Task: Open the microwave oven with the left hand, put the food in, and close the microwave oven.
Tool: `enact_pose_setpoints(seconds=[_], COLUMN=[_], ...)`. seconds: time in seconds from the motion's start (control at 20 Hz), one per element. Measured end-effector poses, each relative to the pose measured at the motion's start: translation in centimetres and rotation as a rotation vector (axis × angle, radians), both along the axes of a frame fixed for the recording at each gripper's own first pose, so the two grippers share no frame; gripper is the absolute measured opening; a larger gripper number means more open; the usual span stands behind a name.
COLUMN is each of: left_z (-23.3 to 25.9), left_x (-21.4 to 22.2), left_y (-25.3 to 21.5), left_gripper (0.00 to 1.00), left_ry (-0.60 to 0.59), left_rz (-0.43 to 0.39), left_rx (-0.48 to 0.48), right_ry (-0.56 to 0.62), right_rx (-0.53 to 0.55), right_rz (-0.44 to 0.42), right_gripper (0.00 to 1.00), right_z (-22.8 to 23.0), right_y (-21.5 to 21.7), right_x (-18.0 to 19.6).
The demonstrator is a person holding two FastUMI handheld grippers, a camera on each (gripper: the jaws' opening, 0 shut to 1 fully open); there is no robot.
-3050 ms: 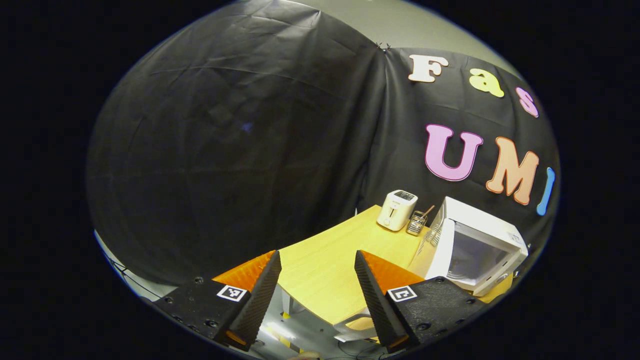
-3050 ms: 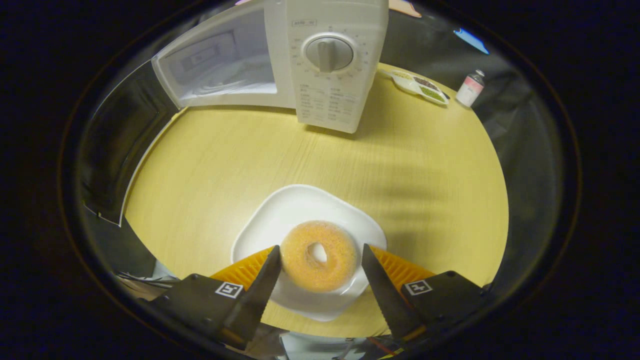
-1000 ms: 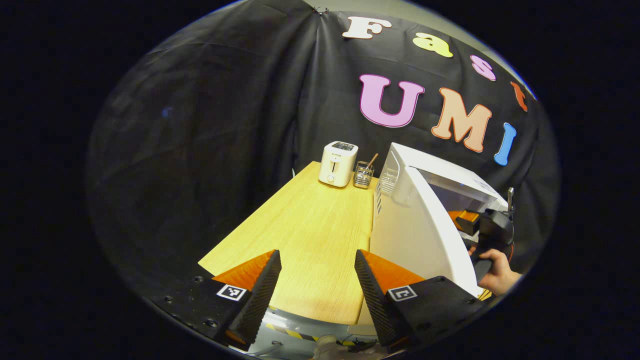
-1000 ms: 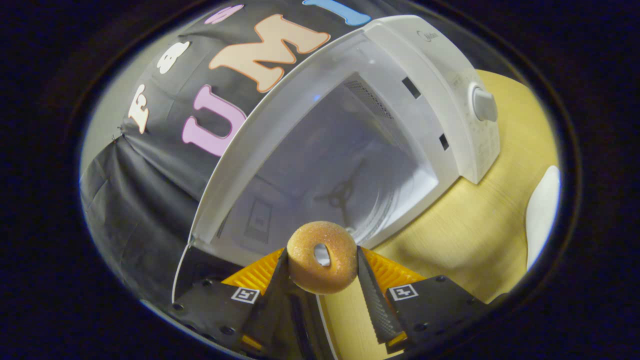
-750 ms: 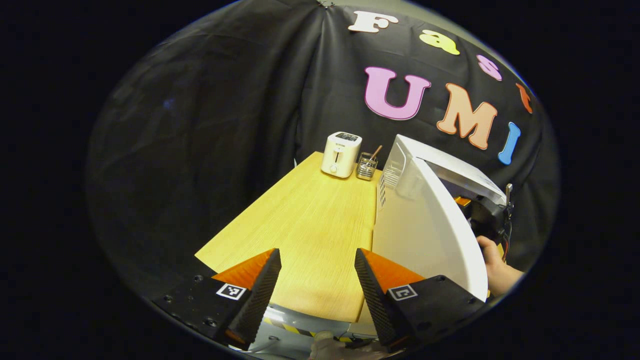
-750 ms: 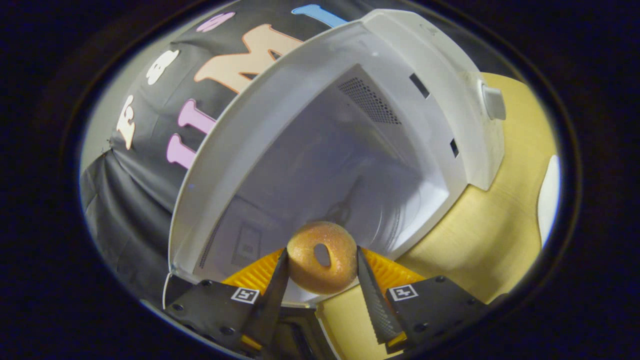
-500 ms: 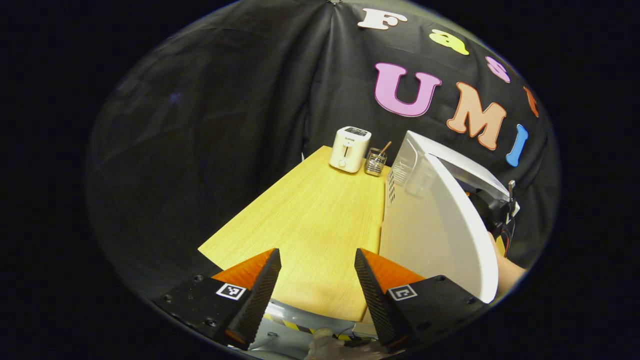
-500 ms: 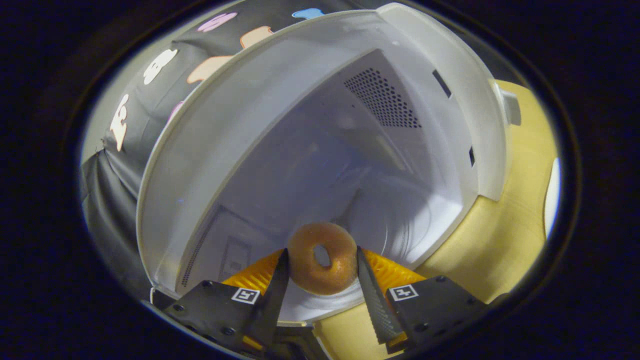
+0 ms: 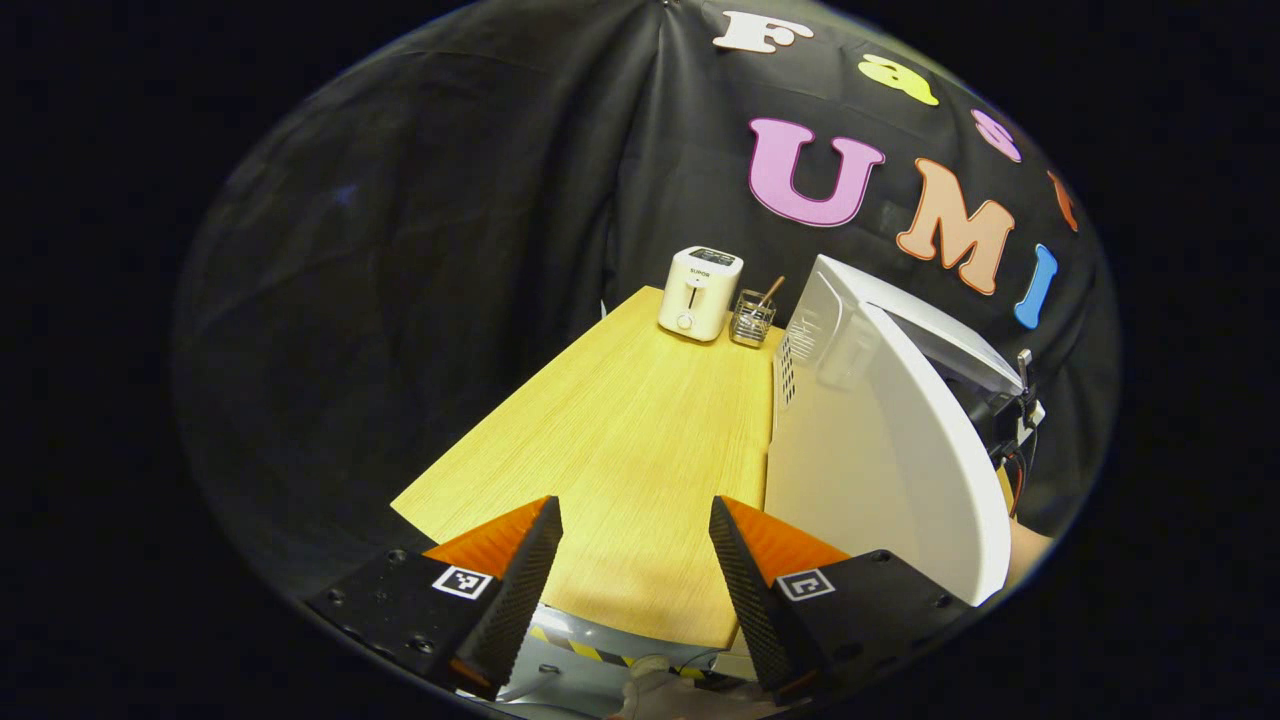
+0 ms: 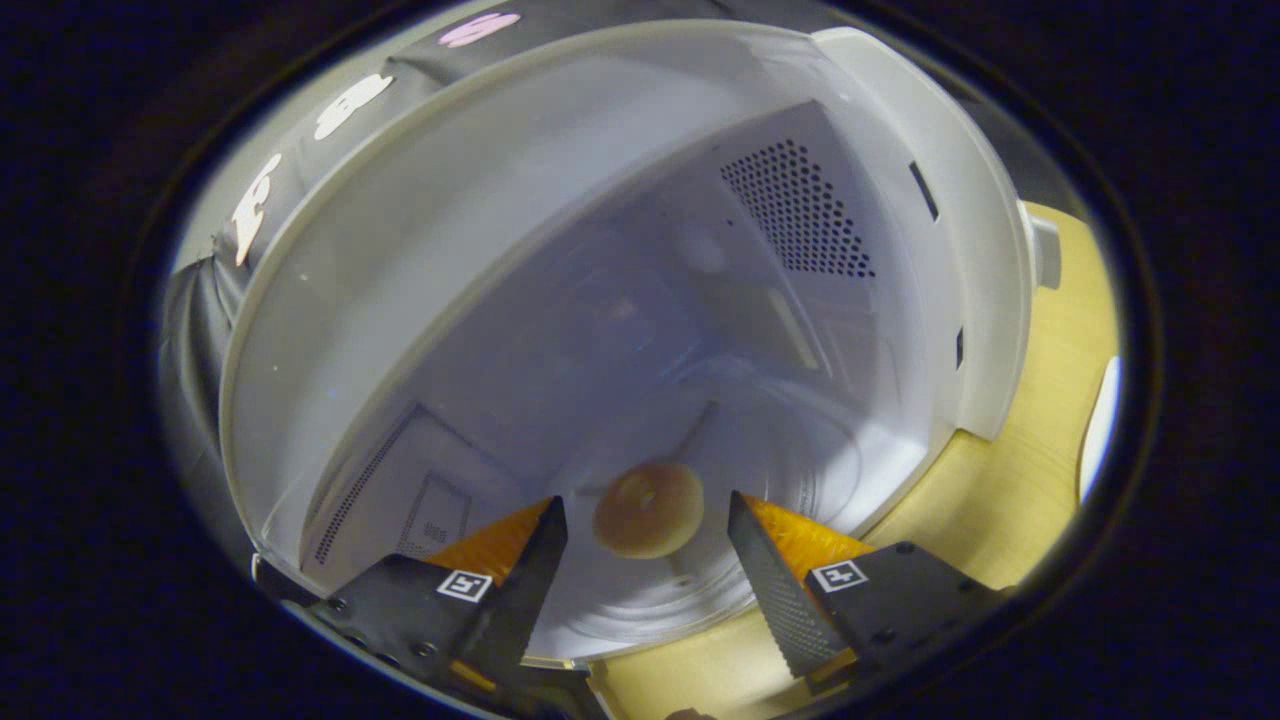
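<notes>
Doughnut, round, golden-brown, sugared [image 10: 648,523]: lies on the glass turntable inside your white microwave oven [image 10: 900,180], between but apart from the spread fingers of your right hand-held gripper [image 10: 646,545]. Left hand-held gripper [image 9: 635,545]: released, empty, over the yellow wooden worktop [image 9: 620,440] beside the open white door [image 9: 900,470].

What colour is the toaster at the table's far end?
White toaster, clearest in the left gripper view.
</notes>
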State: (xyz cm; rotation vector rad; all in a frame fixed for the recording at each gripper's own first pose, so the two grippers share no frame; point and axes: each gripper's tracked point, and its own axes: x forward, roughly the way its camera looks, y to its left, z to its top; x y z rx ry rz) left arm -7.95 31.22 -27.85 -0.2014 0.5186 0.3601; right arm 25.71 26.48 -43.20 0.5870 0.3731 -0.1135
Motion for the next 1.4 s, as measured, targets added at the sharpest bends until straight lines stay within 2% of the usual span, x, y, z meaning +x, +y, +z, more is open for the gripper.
enact_pose_setpoints(seconds=[0.3, 0.35, 0.4, 0.45, 0.55, 0.6, 0.65, 0.7, 0.75, 0.8, 0.95, 1.0, 1.05, 1.1, 1.15, 1.2, 1.25, 1.3, 1.4], left_z=[-0.3, -0.2, -0.2, -0.1, 0.0, 0.0, 0.1, 0.2, 0.4, 0.5, 0.4, 0.5, 0.3, 0.3, 0.3, 0.3, 0.4, 0.5, 0.9], left_x=[0.0, -0.1, -0.1, -0.2, -0.1, -0.1, -0.2, -0.1, -0.1, -0.1, -0.4, -0.4, -0.6, -0.5, -0.6, -0.6, -0.7, -0.8, -0.8], left_y=[-0.5, -0.5, -0.5, -0.5, -0.4, -0.5, -0.8, -1.3, -1.6, -2.0, -3.3, -3.7, -3.9, -3.9, -3.9, -3.6, -3.5, -3.4, -4.1], left_gripper=[0.88, 0.88, 0.88, 0.88, 0.81, 0.8, 0.77, 0.74, 0.77, 0.66, 0.58, 0.48, 0.39, 0.3, 0.25, 0.07, 0.11, 0.03, 0.01], left_ry=[-0.01, -0.01, -0.011, -0.013, -0.017, -0.019, -0.022, -0.027, -0.031, -0.034, -0.032, -0.032, -0.029, -0.027, -0.027, -0.027, -0.025, -0.027, -0.038], left_rz=[-0.004, -0.003, -0.002, -0.004, -0.007, -0.01, -0.02, -0.039, -0.059, -0.081, -0.152, -0.169, -0.179, -0.179, -0.173, -0.158, -0.146, -0.131, -0.134], left_rx=[-0.03, -0.028, -0.023, -0.017, -0.007, -0.002, -0.001, 0.002, 0.011, 0.023, 0.054, 0.06, 0.065, 0.071, 0.08, 0.089, 0.091, 0.093, 0.079], right_ry=[-0.018, -0.021, -0.019, -0.011, 0.018, 0.028, 0.04, 0.049, 0.053, 0.054, 0.033, 0.018, 0.008, 0.003, 0.001, 0.002, 0.003, 0.005, -0.002], right_rx=[-0.097, -0.109, -0.125, -0.145, -0.188, -0.206, -0.225, -0.246, -0.268, -0.285, -0.317, -0.336, -0.359, -0.38, -0.39, -0.384, -0.371, -0.357, -0.353], right_rz=[0.058, 0.077, 0.097, 0.12, 0.173, 0.202, 0.23, 0.254, 0.273, 0.286, 0.303, 0.307, 0.31, 0.312, 0.313, 0.316, 0.317, 0.315, 0.3], right_gripper=[1.0, 0.91, 0.91, 1.0, 0.99, 0.92, 0.91, 0.99, 1.0, 0.91, 0.92, 1.0, 0.91, 0.91, 0.91, 0.91, 0.99, 1.0, 0.99], right_z=[1.5, 1.9, 2.1, 2.0, 1.6, 1.4, 1.1, 0.9, 0.9, 1.2, 3.3, 4.3, 5.0, 5.8, 6.4, 7.0, 7.5, 8.2, 9.8], right_y=[-1.5, -1.4, -1.3, -1.3, -1.6, -1.6, -1.8, -2.1, -2.4, -2.9, -3.9, -4.4, -5.0, -5.7, -6.3, -6.7, -7.0, -7.5, -8.6], right_x=[-3.1, -3.9, -4.7, -5.8, -8.1, -9.3, -10.4, -11.5, -12.6, -13.6, -16.3, -17.0, -17.6, -18.4, -19.1, -19.9, -20.6, -21.3, -22.6])
